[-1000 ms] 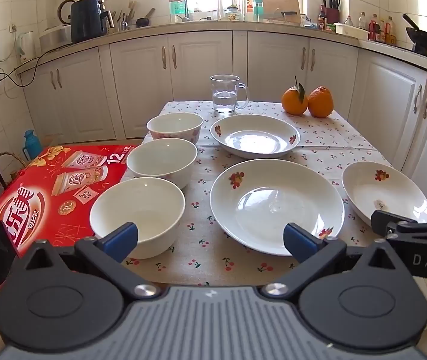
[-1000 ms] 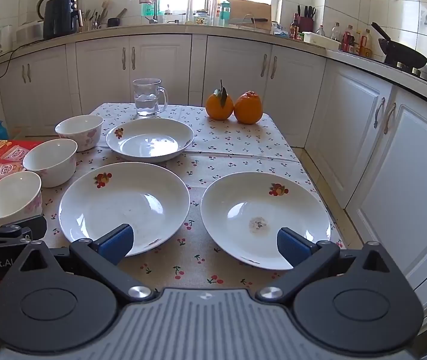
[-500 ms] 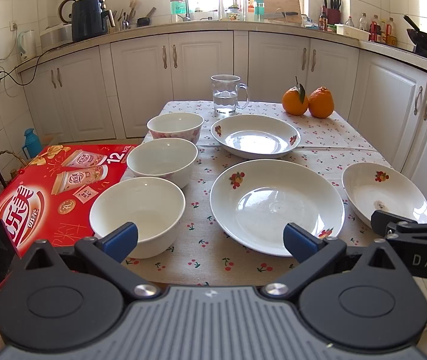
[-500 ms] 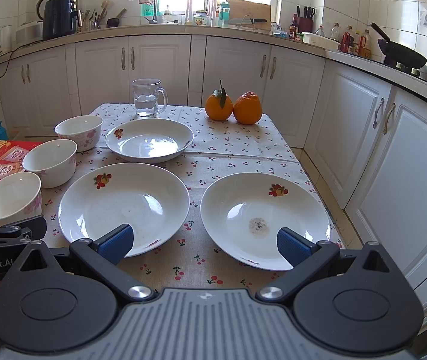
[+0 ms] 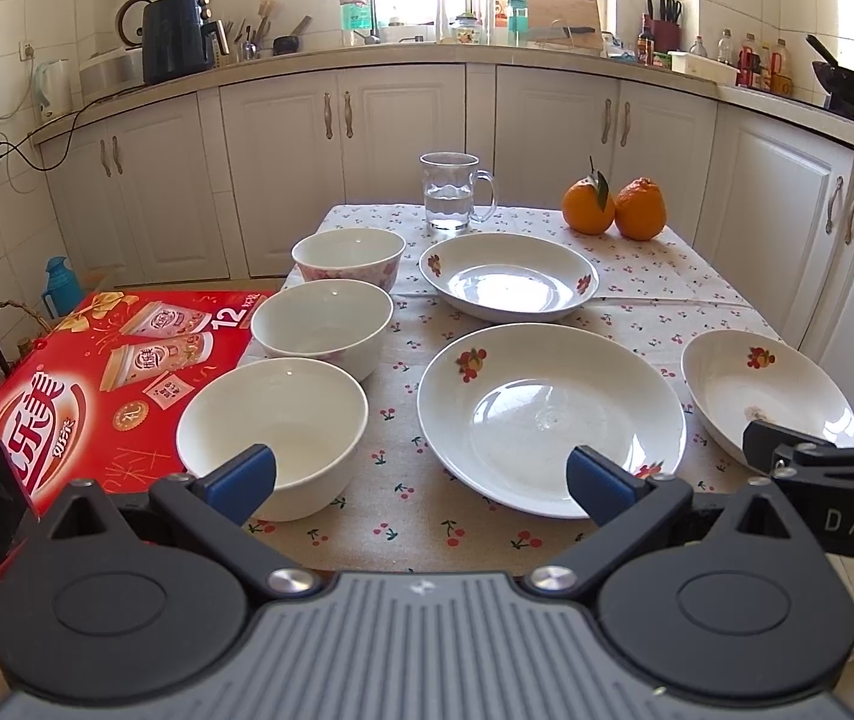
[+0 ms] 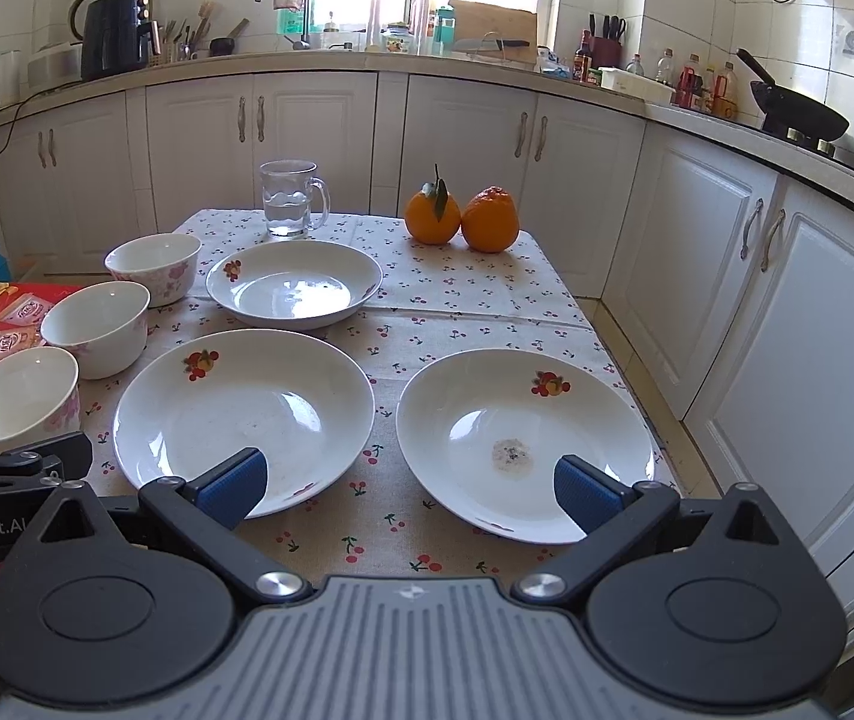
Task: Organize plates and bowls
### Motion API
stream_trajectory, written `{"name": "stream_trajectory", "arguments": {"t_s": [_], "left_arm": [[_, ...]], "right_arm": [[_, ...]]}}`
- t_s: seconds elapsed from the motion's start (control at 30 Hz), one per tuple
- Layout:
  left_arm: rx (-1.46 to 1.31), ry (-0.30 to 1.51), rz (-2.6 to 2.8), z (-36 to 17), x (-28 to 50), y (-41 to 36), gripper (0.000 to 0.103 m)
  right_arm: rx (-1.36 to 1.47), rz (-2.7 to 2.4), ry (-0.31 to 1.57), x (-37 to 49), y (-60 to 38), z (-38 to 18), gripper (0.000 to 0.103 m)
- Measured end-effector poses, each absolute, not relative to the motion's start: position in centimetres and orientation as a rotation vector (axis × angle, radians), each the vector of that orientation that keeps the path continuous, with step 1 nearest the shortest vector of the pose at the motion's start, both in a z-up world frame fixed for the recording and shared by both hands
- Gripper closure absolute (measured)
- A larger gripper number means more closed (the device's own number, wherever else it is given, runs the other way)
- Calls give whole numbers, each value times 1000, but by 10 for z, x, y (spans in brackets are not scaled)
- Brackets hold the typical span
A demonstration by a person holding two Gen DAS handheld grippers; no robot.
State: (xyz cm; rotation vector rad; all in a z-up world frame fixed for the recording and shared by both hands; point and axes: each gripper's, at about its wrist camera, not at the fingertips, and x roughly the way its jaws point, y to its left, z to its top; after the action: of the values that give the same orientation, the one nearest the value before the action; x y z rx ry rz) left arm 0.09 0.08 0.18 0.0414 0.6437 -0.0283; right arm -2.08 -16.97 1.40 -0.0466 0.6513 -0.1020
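Observation:
Three white bowls stand in a row along the table's left edge: near (image 5: pixel 274 432), middle (image 5: pixel 322 327), far (image 5: pixel 348 257). Three white fruit-print plates lie to their right: a large one in the middle (image 5: pixel 550 417), a smaller one behind it (image 5: pixel 508 283), and one at the right (image 6: pixel 523 441). My left gripper (image 5: pixel 421 474) is open and empty, hovering at the near table edge between the near bowl and the large plate. My right gripper (image 6: pixel 409 489) is open and empty, hovering at the near edge between the large plate (image 6: pixel 244 417) and the right plate.
A glass mug of water (image 5: pixel 454 191) and two oranges (image 5: pixel 613 207) stand at the table's far end. A red carton (image 5: pixel 76 384) sits beside the table on the left. White kitchen cabinets (image 6: pixel 787 312) run close along the right side and behind.

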Motion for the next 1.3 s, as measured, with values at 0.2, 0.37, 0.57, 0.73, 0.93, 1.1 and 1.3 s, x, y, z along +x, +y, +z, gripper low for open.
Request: {"name": "stream_trajectory", "arguments": {"t_s": [0.2, 0.37, 0.57, 0.73, 0.93, 1.1, 1.3], "left_arm": [[39, 645, -32, 3, 1, 1, 1], [34, 644, -34, 3, 1, 2, 1], [32, 647, -35, 2, 2, 2, 1], [33, 651, -35, 1, 3, 2, 1], [31, 649, -29, 0, 3, 2, 1], [32, 652, -25, -1, 3, 2, 1], [34, 654, -23, -2, 4, 2, 1]], "right_arm": [[-50, -108, 651, -22, -168, 15, 0], [-52, -109, 653, -21, -168, 15, 0], [-49, -107, 655, -20, -168, 15, 0], [-47, -109, 659, -20, -167, 13, 0], [-45, -106, 655, -19, -168, 12, 0], [-47, -99, 652, -20, -167, 13, 0], [-46, -94, 650, -20, -167, 13, 0]]}}
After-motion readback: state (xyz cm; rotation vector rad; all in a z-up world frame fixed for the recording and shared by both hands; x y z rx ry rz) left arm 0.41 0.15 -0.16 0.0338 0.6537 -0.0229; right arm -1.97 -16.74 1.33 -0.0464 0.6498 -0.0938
